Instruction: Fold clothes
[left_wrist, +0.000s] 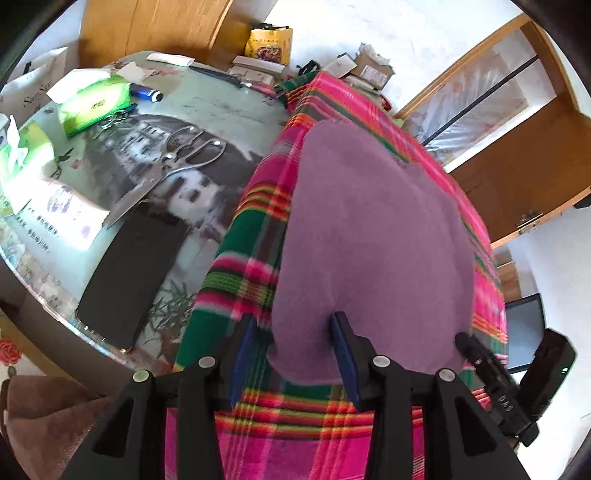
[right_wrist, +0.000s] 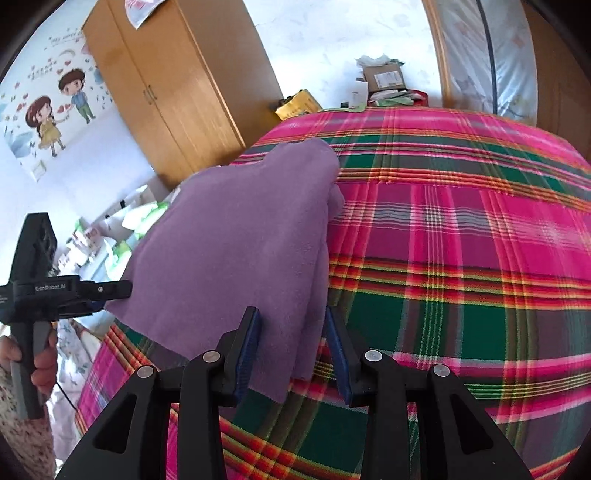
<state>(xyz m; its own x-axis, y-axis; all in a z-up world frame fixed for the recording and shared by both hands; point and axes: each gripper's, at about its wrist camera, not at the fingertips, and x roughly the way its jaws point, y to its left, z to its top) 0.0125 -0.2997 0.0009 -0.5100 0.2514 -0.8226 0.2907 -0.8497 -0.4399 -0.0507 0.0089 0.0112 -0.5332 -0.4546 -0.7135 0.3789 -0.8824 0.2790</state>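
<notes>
1. Here, a soft purple fleece cloth (left_wrist: 373, 236) lies on a pink, green and orange plaid blanket (left_wrist: 369, 435) covering a raised surface.
2. The left gripper (left_wrist: 295, 354), black with blue finger pads (left_wrist: 343, 354), stands spread, the cloth's near corner lying between its fingers without being pinched.
3. The right gripper (right_wrist: 291, 350) is likewise spread, the cloth's other near edge resting between its fingers.
4. In the right wrist view, a hand (right_wrist: 42, 362) grasps the left gripper's handle at the cloth's far corner.
5. Beside the blanket, steel kitchen scissors (left_wrist: 173, 162), a black smartphone (left_wrist: 133, 273) and a green tissue pack (left_wrist: 96, 107) sit on a picture-printed table (left_wrist: 221, 110).
</notes>
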